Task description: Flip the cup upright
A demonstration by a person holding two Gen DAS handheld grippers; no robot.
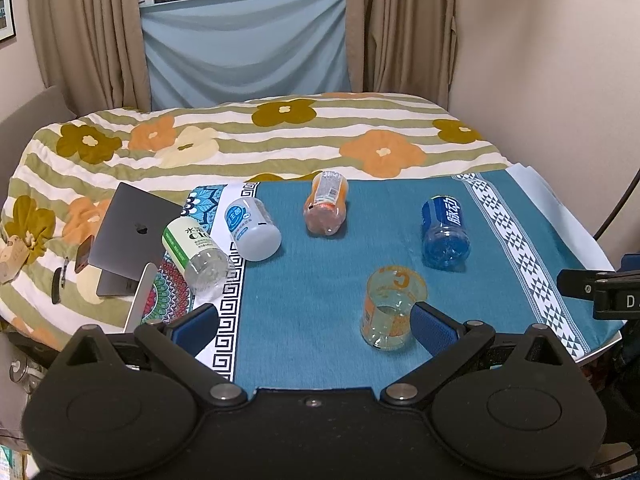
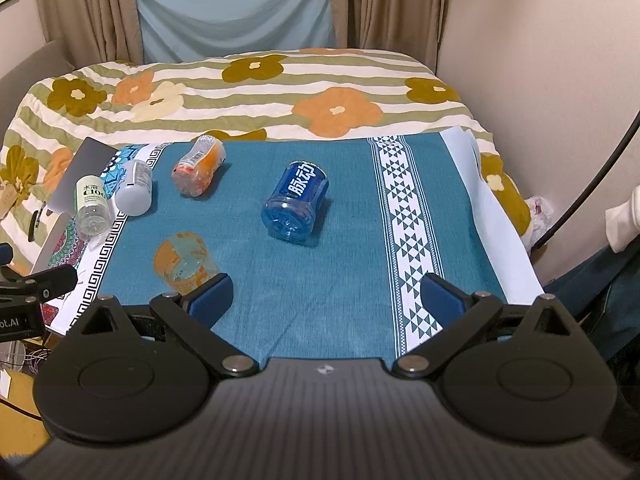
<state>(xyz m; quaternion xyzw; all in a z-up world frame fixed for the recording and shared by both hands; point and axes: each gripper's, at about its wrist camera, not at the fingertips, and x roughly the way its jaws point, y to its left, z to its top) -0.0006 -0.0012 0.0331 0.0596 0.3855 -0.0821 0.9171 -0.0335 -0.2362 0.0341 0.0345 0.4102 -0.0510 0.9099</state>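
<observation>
1. Left tool (image 1: 316, 326) is spread wide and empty, its right pad beside the clear orange-printed cup (image 1: 391, 307), probably lining up a grip.
2. Right tool (image 2: 326, 294) is likewise apart, holding nothing.
3. That cup sits lower center of the frame on the teal tabletop (image 1: 304, 280) (which end is up, I cannot tell); the blue cup (image 2: 295, 204) lies on its side mid-frame.

A home bedroom: a bed under a green-striped quilt with orange and olive flowers (image 1: 256, 136) fills the far half of the scene. Behind it, beige floor-length curtains (image 1: 88, 36) flank a window covered by a pale blue cloth (image 1: 244, 48). On the left, a grey closed laptop (image 1: 132, 232) lies on the quilt.
</observation>
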